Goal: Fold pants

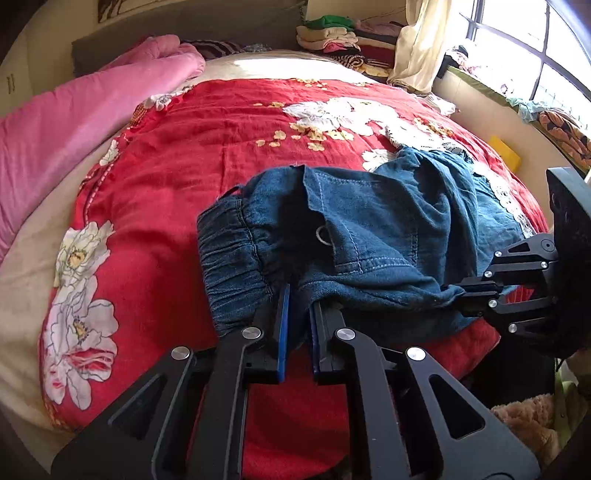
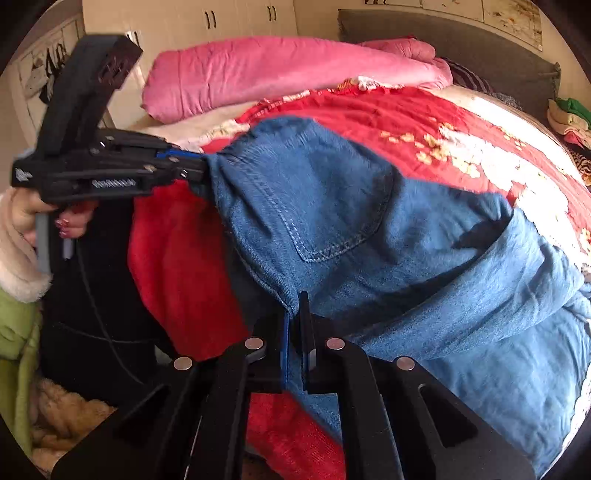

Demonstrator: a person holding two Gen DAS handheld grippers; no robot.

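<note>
Blue denim pants (image 1: 388,221) with an elastic waistband lie bunched on the red floral bedspread (image 1: 221,147). My left gripper (image 1: 301,297) is shut on the pants at the waistband, with denim pinched between its blue pads. The right gripper (image 1: 460,295) shows at the right edge of the left wrist view, clamped on the same hem. In the right wrist view the pants (image 2: 332,206) hang stretched between both tools, back pocket showing. My right gripper (image 2: 295,310) is shut on a denim edge. The left gripper (image 2: 199,166) holds the far corner, with a hand (image 2: 70,221) on its grip.
A rolled pink quilt (image 1: 74,110) runs along the bed's left side. Folded clothes (image 1: 332,37) are stacked by the headboard, near a curtain and a window (image 1: 535,55). A yellow block (image 1: 504,151) sits by the wall. A white wardrobe (image 2: 221,22) stands behind the bed.
</note>
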